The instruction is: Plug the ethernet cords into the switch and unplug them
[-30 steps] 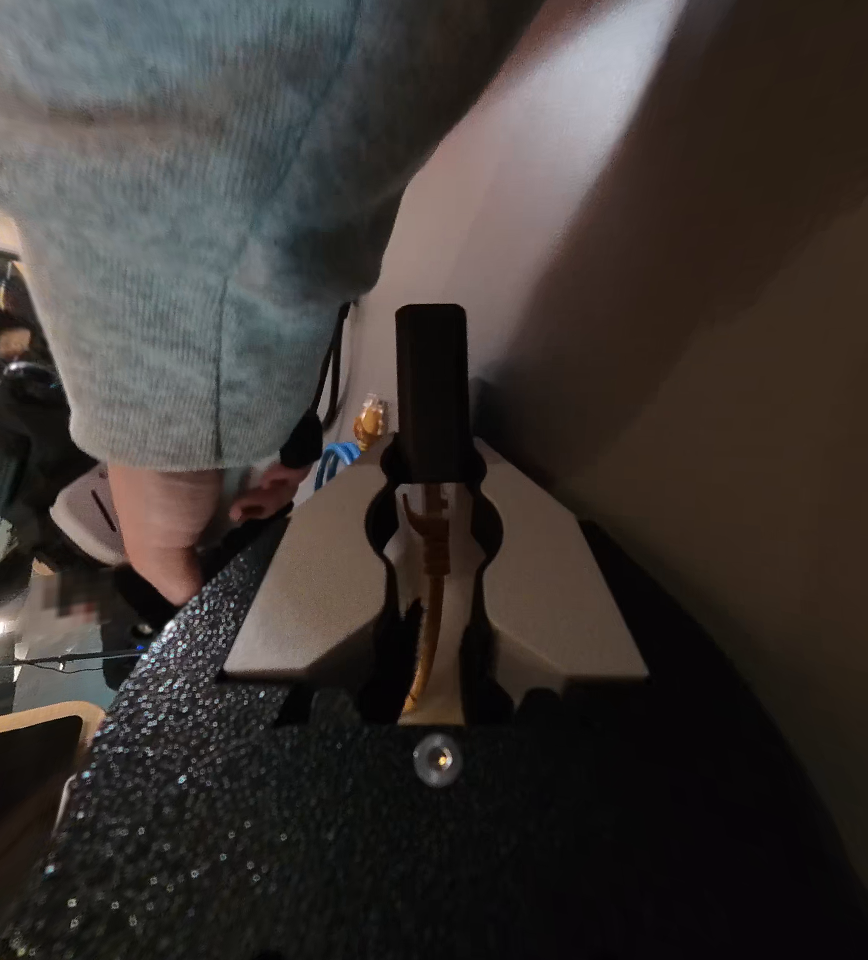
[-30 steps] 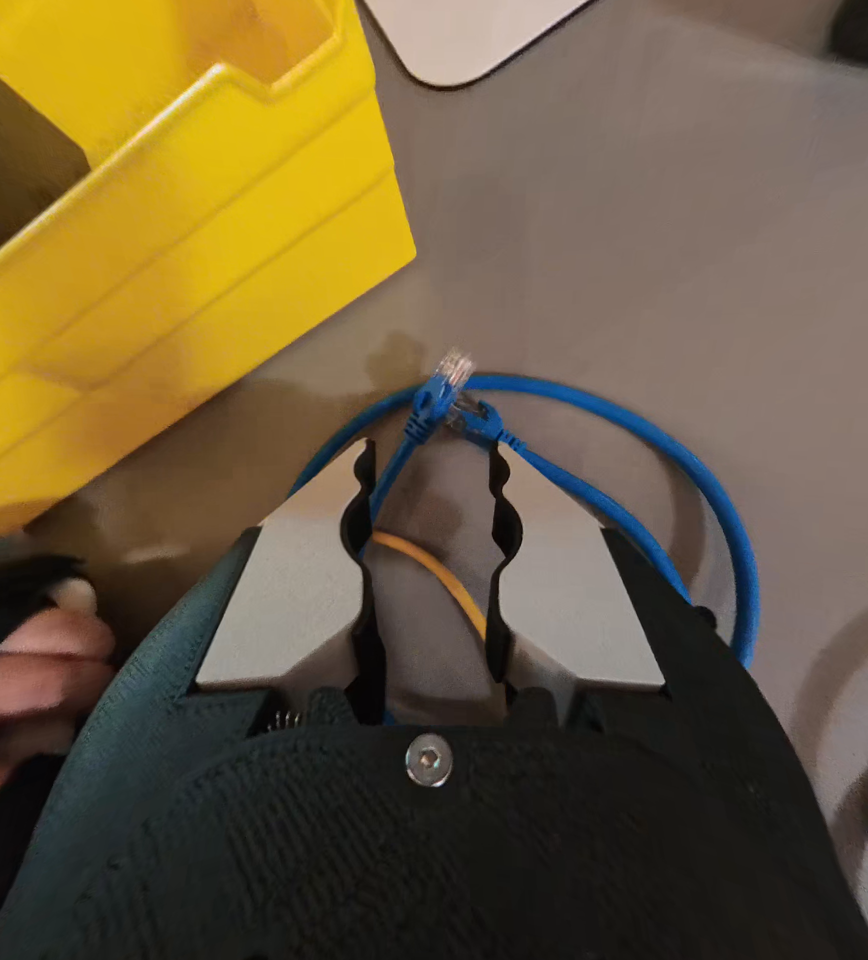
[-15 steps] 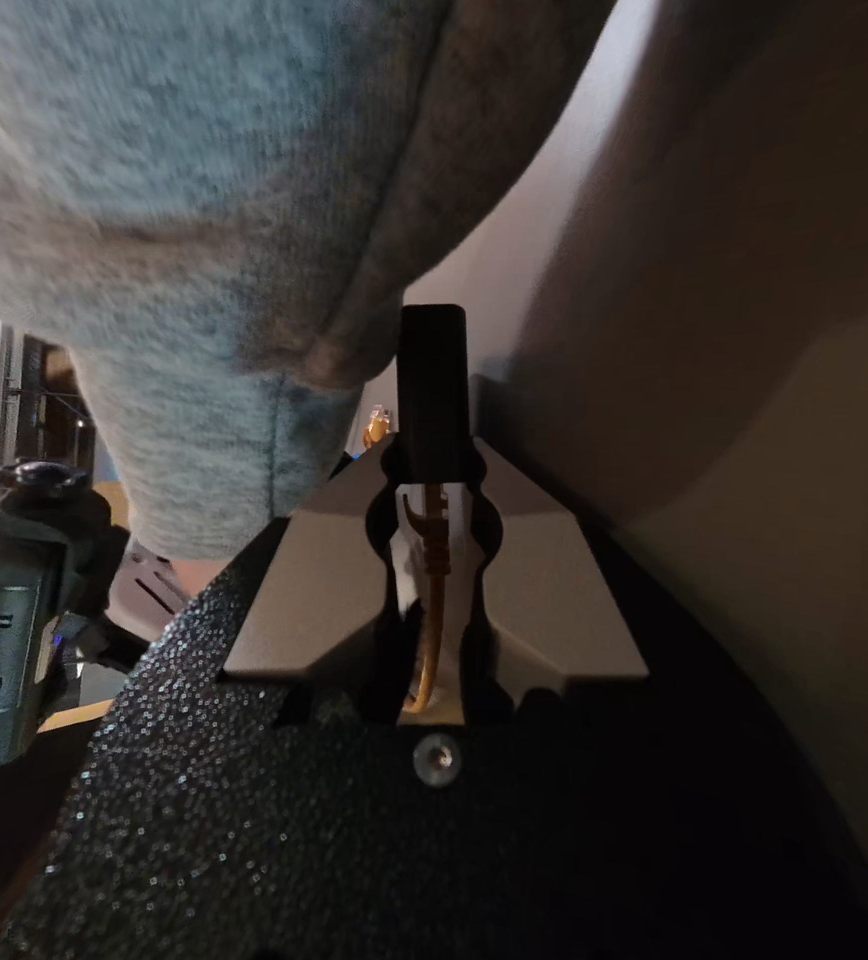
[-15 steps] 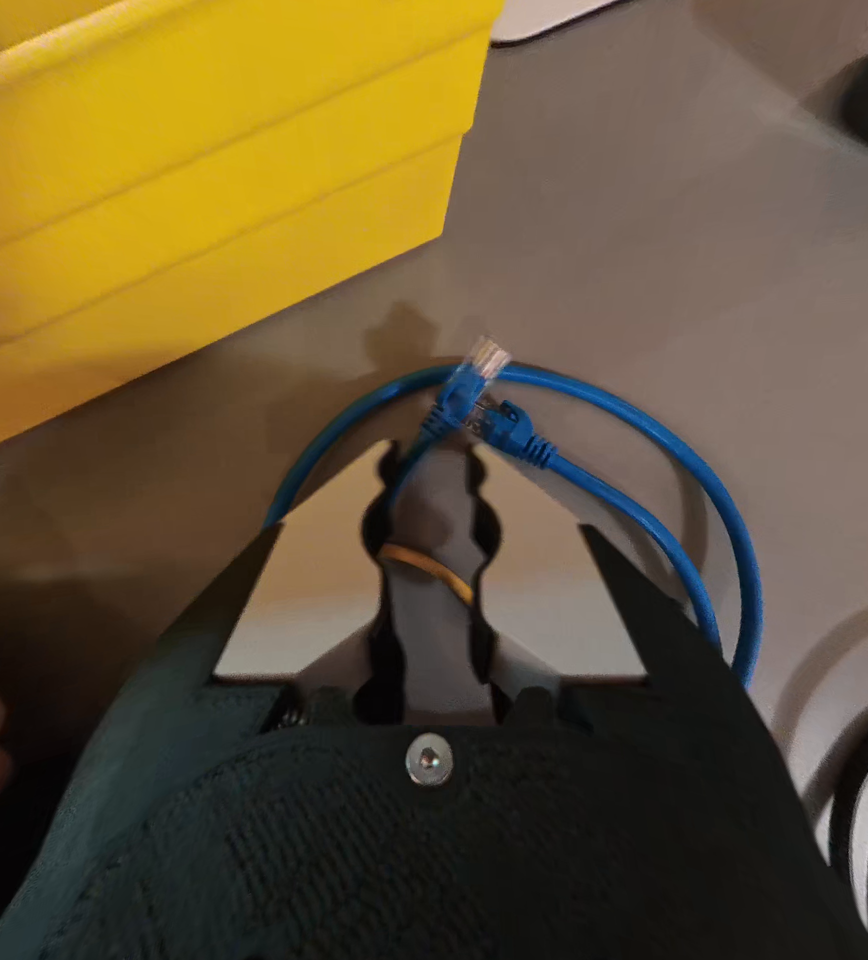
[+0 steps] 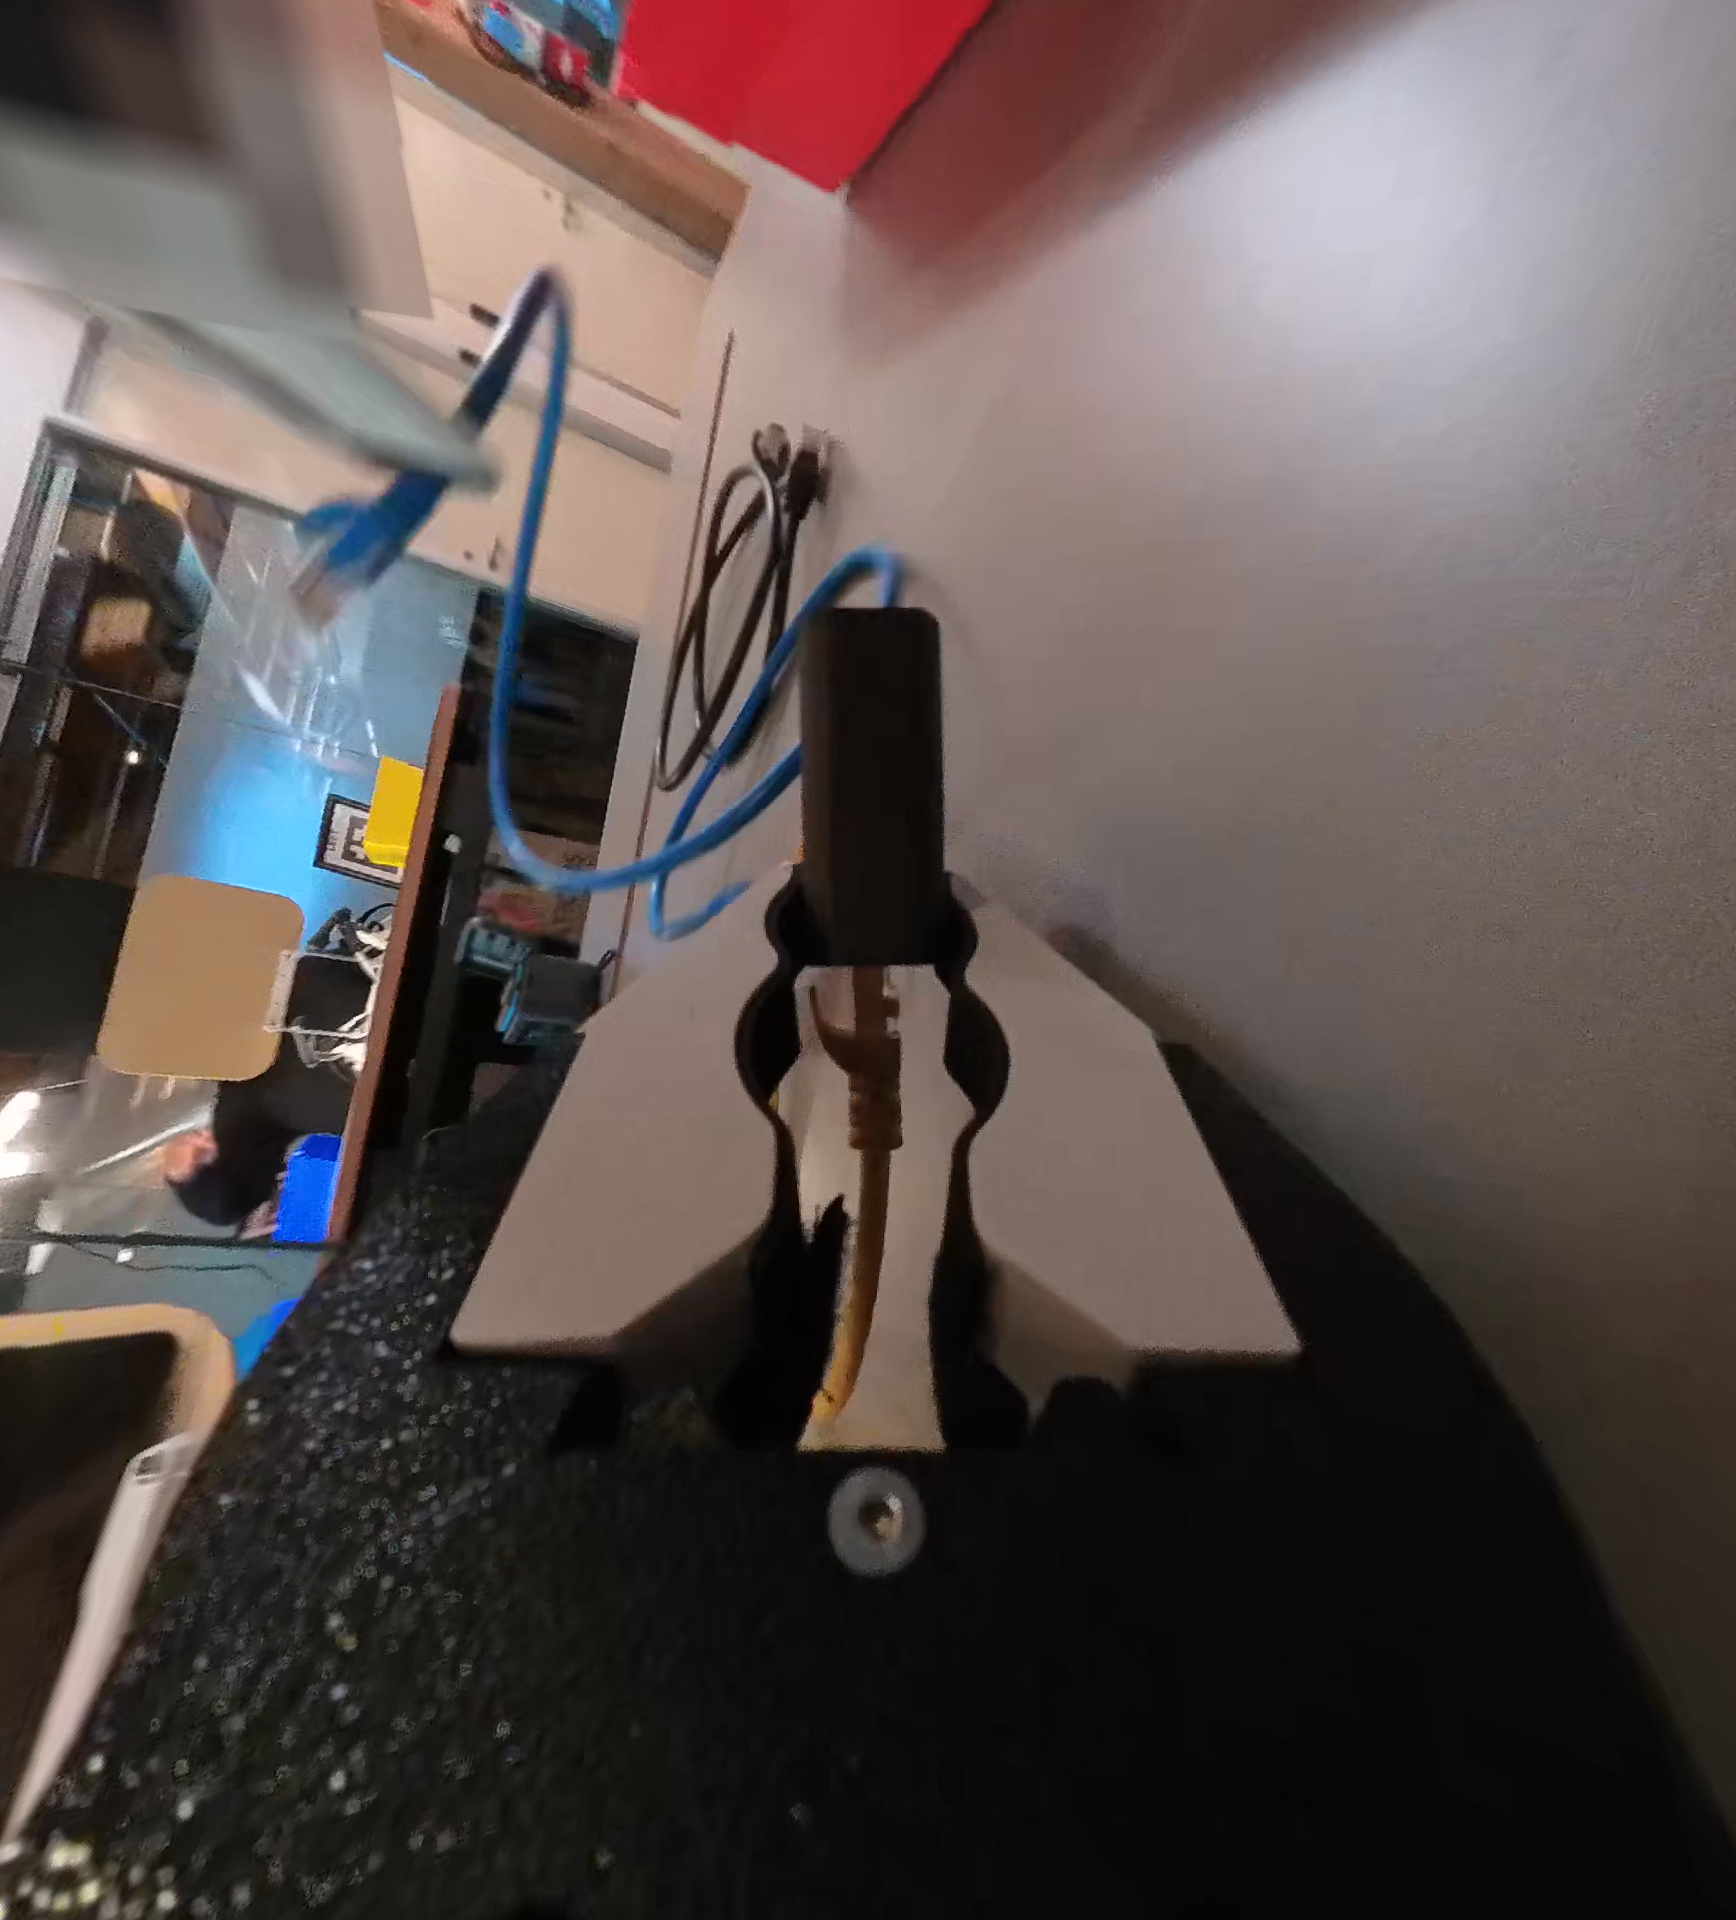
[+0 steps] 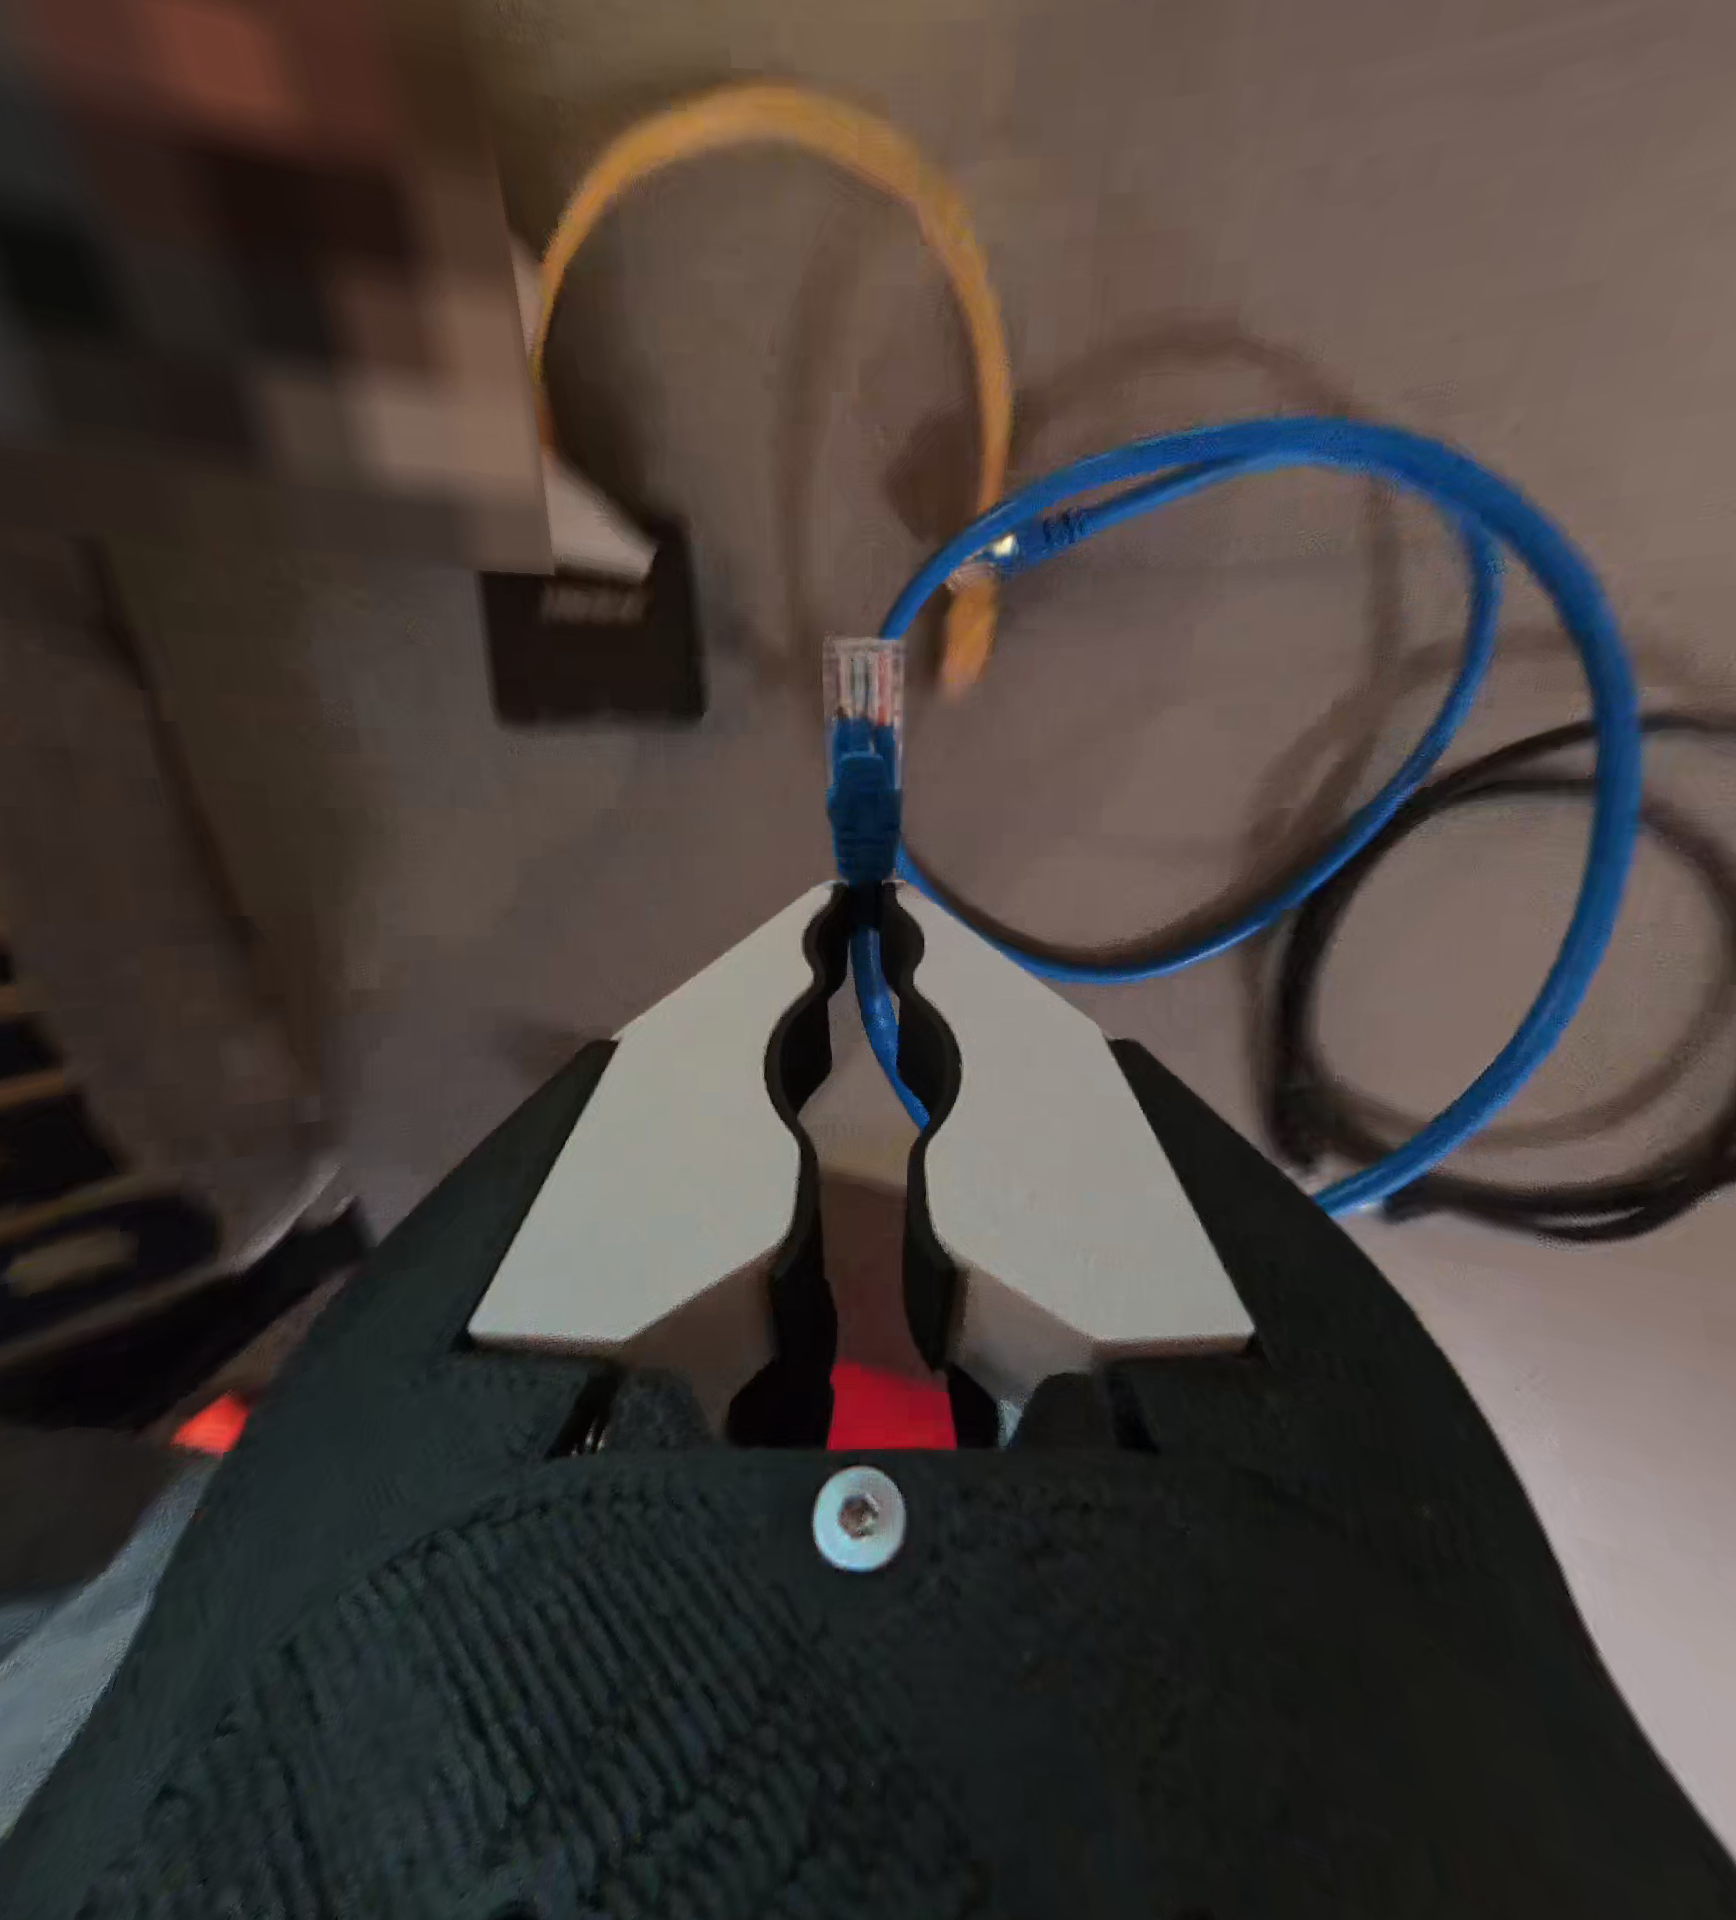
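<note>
Halfway through plugging in, by the look of it: pinched in the left gripper [image 5: 869, 914], the black switch [image 5: 872, 779] with a yellow cord [image 5: 869, 1174] already seated, trailing back between the fingers. Clamped in the right gripper [image 6: 864, 894], the blue cord [image 6: 1466, 727], its clear plug [image 6: 864, 681] jutting just ahead of the tips, not yet in a port; unplugging still to come. Underneath, a pale grey tabletop [image 6: 1622, 1455], black cable [image 6: 1570, 1039] coiled to the right. Beyond, a blurred workshop, red panel [image 5: 791, 73] far above the left gripper.
</note>
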The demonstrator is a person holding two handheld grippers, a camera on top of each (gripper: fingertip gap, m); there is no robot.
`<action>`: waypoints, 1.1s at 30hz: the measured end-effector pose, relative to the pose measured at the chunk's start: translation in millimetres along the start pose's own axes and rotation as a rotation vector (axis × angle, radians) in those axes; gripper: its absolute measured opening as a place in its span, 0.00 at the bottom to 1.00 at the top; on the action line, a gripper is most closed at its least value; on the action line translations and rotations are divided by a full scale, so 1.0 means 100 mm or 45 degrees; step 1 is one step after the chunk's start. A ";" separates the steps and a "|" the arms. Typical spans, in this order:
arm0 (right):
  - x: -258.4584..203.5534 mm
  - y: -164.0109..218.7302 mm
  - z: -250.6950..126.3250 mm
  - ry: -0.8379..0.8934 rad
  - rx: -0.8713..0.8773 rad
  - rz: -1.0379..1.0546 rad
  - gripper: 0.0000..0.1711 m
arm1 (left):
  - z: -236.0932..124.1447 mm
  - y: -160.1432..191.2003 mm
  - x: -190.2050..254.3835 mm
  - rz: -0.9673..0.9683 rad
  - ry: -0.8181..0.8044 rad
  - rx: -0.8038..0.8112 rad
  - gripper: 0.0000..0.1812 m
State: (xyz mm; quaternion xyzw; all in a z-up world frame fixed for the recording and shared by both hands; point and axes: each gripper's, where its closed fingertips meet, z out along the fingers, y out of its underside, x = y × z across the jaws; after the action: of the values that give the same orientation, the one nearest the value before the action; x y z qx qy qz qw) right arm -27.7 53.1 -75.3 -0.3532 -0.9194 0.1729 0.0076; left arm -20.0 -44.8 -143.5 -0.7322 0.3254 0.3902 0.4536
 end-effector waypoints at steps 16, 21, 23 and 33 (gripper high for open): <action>-0.71 0.37 0.88 -0.386 -0.221 0.019 0.02 | 0.05 0.04 0.16 -0.015 0.124 0.067 0.12; -0.65 0.43 0.92 -0.341 -0.297 0.015 0.02 | 0.09 0.05 0.19 0.007 0.145 0.056 0.12; -0.66 0.45 0.94 -0.348 -0.323 0.015 0.02 | 0.10 0.05 0.19 0.007 0.144 0.054 0.12; -0.68 0.46 1.00 -0.411 -0.446 0.078 0.02 | 0.09 0.07 0.21 0.078 0.130 0.034 0.12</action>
State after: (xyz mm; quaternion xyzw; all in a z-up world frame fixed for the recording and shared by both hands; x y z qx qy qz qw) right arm 39.4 9.1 -176.9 -0.3447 -0.9135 0.0651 -0.2062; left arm -17.9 -41.5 -166.9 -0.7347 0.3756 0.3617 0.4340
